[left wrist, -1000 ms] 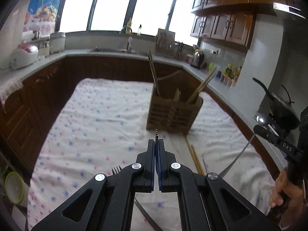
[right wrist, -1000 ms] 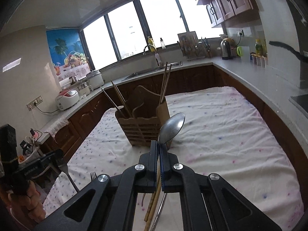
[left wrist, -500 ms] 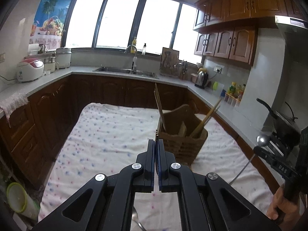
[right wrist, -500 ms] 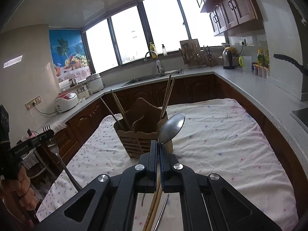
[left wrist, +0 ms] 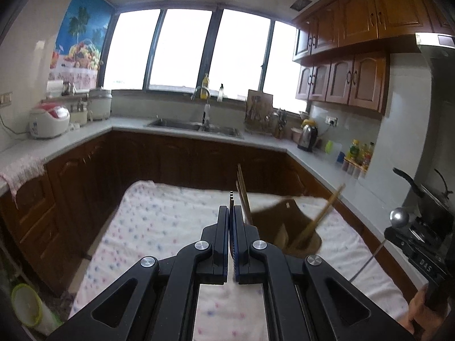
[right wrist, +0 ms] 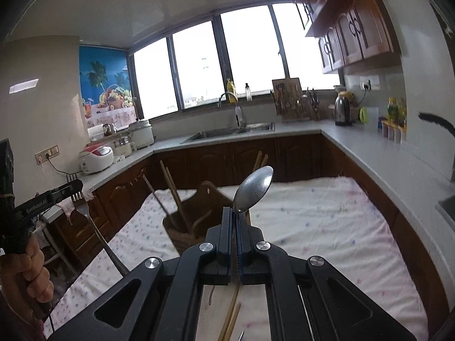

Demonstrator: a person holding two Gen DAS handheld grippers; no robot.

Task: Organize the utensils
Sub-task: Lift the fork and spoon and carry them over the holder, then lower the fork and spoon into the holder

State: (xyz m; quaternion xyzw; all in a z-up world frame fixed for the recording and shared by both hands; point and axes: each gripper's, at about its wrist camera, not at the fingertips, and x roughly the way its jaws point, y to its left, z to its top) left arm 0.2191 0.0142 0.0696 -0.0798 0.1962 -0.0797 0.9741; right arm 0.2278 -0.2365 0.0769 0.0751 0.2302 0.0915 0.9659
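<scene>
My left gripper (left wrist: 231,213) has its jaws pressed together on a fork (right wrist: 81,206); only the tine tips show above the fingers in the left wrist view, while the right wrist view shows the whole fork, handle slanting down and to the right, held in the air at the left edge of the table (right wrist: 312,216).

My right gripper (right wrist: 235,218) is likewise clamped, on a spoon (right wrist: 253,189). The bowl stands upright above the fingertips, tilted slightly right. In the left wrist view the same spoon (left wrist: 398,218) appears at far right, off the table's edge.

The wooden caddy (right wrist: 196,216) stands on the spotted cloth (left wrist: 159,218) near the table's middle, between the two grippers. Chopsticks (right wrist: 173,196) lean out of it in two groups (one left, one toward the back).

More chopsticks (right wrist: 231,315) lie loose on the cloth beneath the right gripper, beside a thin metal handle (right wrist: 212,294) I cannot identify.
</scene>
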